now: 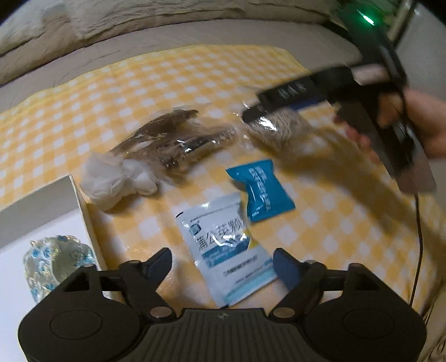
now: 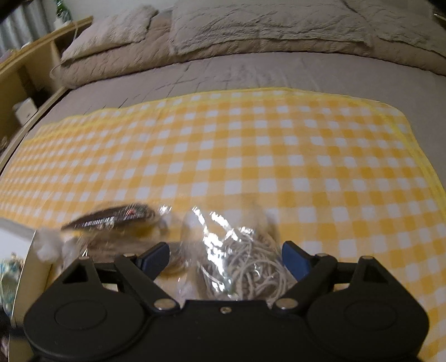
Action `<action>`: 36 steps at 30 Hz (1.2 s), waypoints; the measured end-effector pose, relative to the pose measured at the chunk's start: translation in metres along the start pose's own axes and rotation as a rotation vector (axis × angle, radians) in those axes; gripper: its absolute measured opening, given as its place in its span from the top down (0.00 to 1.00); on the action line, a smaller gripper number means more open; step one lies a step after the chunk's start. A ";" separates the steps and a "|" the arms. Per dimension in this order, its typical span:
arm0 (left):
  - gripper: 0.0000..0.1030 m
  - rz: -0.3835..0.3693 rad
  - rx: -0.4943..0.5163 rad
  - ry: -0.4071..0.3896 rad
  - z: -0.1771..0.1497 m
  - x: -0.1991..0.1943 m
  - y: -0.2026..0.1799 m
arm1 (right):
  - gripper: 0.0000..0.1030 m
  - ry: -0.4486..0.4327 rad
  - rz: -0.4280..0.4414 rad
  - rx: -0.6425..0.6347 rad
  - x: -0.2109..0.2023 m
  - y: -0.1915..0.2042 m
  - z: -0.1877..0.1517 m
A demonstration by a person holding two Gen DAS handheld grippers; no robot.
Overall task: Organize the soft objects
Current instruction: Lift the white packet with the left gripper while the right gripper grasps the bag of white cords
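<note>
Left wrist view: the left gripper (image 1: 223,267) hangs with its jaws apart over a white packet (image 1: 225,247) with blue print, nothing pressed between the pads. Just beyond lies a blue packet (image 1: 260,190), its corner touching the white one. Toward the far side sit a clear bag of dark things (image 1: 172,139) and a crumpled white wad (image 1: 117,178) beside it. At the cloth's left edge stands a white box (image 1: 41,211) with a clear blue-dotted bundle (image 1: 55,267) inside. The right gripper (image 1: 274,108), held by a hand (image 1: 418,122), reaches over a clear bag of pale cord (image 1: 278,131); it is blurred.

In the right wrist view, the right gripper (image 2: 225,259) has its jaws wide, the cord bag between them, pads not pressing.

Everything rests on a yellow-and-white checked cloth (image 2: 251,156) spread over a grey bed (image 2: 223,72), with rumpled pillows (image 2: 251,25) at the far end and a wooden shelf (image 2: 28,64) along the bed's left side.
</note>
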State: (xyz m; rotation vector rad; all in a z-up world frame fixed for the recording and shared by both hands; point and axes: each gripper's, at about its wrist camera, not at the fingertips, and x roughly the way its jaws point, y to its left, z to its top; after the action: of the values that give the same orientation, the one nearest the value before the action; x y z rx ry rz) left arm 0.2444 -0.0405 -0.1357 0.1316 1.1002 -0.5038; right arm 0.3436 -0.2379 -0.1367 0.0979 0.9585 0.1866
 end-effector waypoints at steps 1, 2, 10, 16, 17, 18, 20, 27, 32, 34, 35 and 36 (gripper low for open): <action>0.20 -0.002 -0.028 -0.001 0.001 0.002 0.001 | 0.14 0.009 0.008 -0.006 -0.002 0.000 -0.001; 0.19 -0.001 -0.054 -0.002 0.004 0.006 0.001 | 0.14 0.019 0.016 -0.011 -0.003 -0.001 -0.003; 0.20 0.075 -0.174 -0.008 0.010 0.028 -0.004 | 0.14 0.061 0.006 -0.058 -0.012 -0.003 -0.017; 0.36 0.102 -0.164 0.019 0.008 0.030 -0.006 | 0.14 0.061 -0.025 -0.060 -0.006 0.005 -0.018; 0.37 0.102 -0.162 0.022 0.007 0.029 -0.006 | 0.13 0.062 -0.035 -0.060 -0.005 0.005 -0.018; 0.39 0.105 -0.157 0.025 0.008 0.029 -0.007 | 0.12 0.064 -0.046 -0.063 -0.001 0.008 -0.016; 0.40 0.107 -0.150 0.027 0.008 0.030 -0.007 | 0.12 0.069 -0.065 -0.080 0.003 0.013 -0.016; 0.46 0.086 -0.158 0.014 0.009 0.026 -0.005 | 0.38 0.123 -0.107 -0.122 0.021 0.029 -0.021; 0.50 0.084 -0.160 0.006 0.007 0.021 -0.008 | 0.40 0.127 -0.121 -0.120 0.020 0.036 -0.024; 0.51 0.081 -0.159 0.007 0.006 0.019 -0.010 | 0.40 0.129 -0.121 -0.115 0.015 0.033 -0.026; 0.51 0.082 -0.159 0.005 0.005 0.018 -0.011 | 0.40 0.128 -0.120 -0.112 0.011 0.032 -0.027; 0.52 0.081 -0.160 0.003 0.004 0.016 -0.012 | 0.40 0.125 -0.119 -0.108 0.008 0.031 -0.028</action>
State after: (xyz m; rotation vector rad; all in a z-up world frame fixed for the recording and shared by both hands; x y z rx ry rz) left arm 0.2483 -0.0577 -0.1464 0.0370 1.1290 -0.3420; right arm 0.3218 -0.2056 -0.1542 -0.0708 1.0737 0.1356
